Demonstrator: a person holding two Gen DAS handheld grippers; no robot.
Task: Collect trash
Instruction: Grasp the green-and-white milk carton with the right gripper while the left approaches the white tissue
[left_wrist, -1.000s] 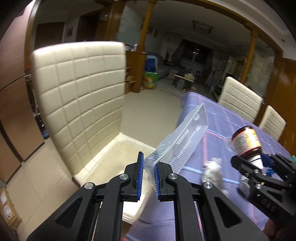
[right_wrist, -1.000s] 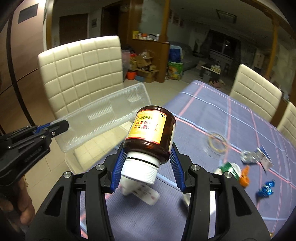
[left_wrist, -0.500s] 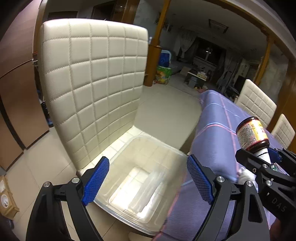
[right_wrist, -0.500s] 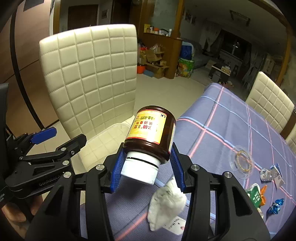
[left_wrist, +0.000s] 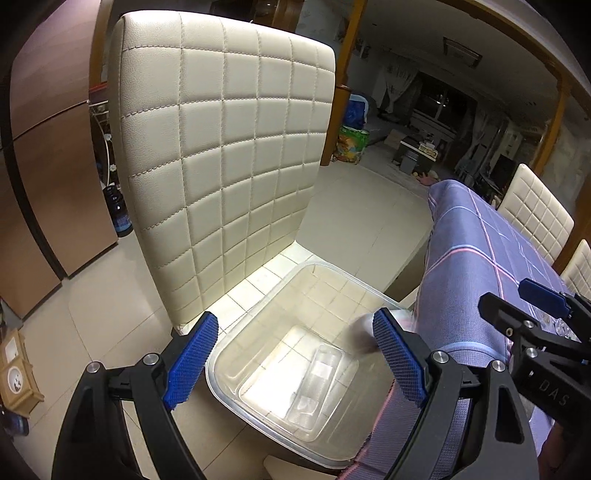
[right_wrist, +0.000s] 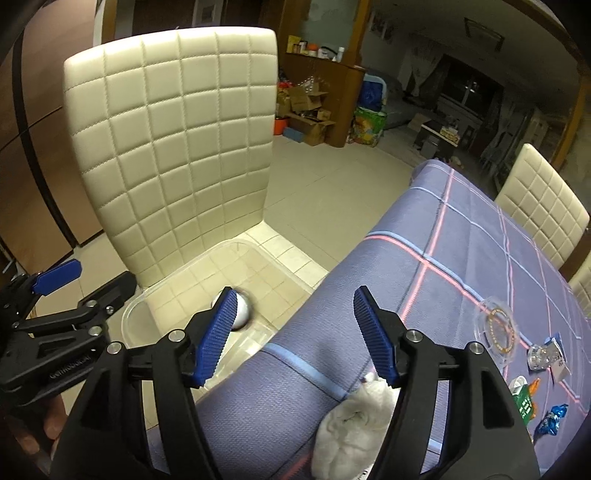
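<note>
The left gripper (left_wrist: 291, 358) is spread wide over the bin (left_wrist: 258, 321) (on the chair (left_wrist: 225, 155)). The right gripper (right_wrist: 295, 332) is opening, empty; the bottle (right_wrist: 242, 312) drops at ten o'clock into the bin.

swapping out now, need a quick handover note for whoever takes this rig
Left claw: open, empty, over the clear bin on the chair seat.
Right claw: jaws opening, nothing between them; the bottle is dropping into the bin.
Done: clear plastic tray in the bin.
Left on the table: crumpled tissue, clear round lid, small wrappers.
</note>
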